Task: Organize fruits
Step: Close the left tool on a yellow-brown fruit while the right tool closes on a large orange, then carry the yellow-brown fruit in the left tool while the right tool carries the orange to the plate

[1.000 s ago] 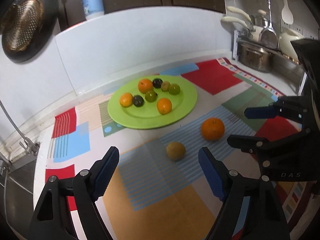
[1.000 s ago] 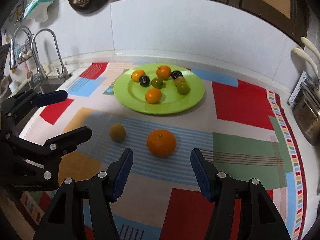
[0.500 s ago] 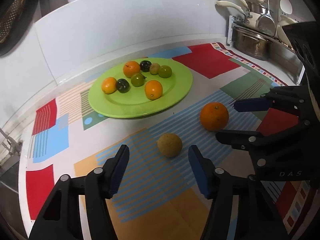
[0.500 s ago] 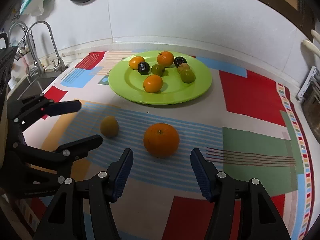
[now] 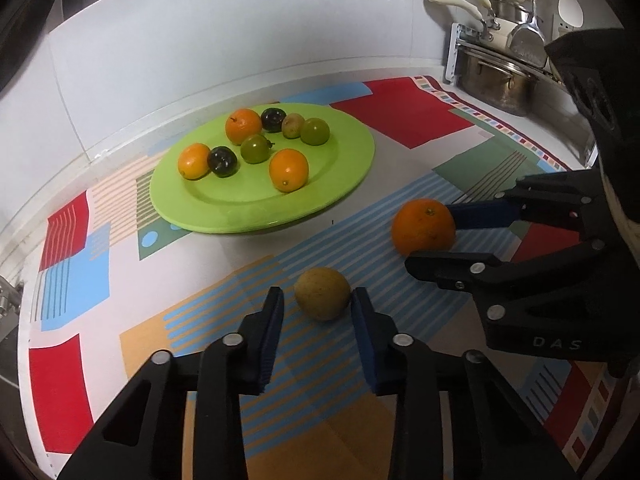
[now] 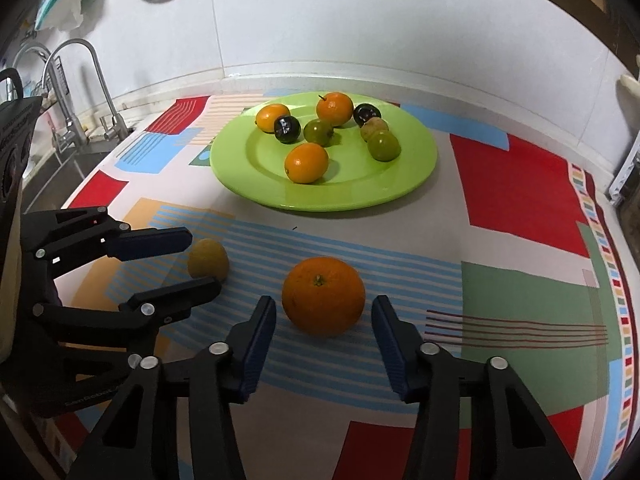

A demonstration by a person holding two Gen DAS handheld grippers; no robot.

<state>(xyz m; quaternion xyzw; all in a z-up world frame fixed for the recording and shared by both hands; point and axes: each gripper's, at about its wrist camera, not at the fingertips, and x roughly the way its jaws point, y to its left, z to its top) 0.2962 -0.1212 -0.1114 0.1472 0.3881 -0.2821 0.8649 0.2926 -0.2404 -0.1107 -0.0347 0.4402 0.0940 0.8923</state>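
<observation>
On patchwork cloth, round dimpled orange, glossy oval plate

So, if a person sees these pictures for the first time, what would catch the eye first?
Probably the bright green plate at the back of the patchwork mat, holding seven small fruits. Then the two loose fruits in front of it: a big orange between the fingers of the right claw, whose jaws are closing, and a small brownish fruit between those of the left claw.
</observation>
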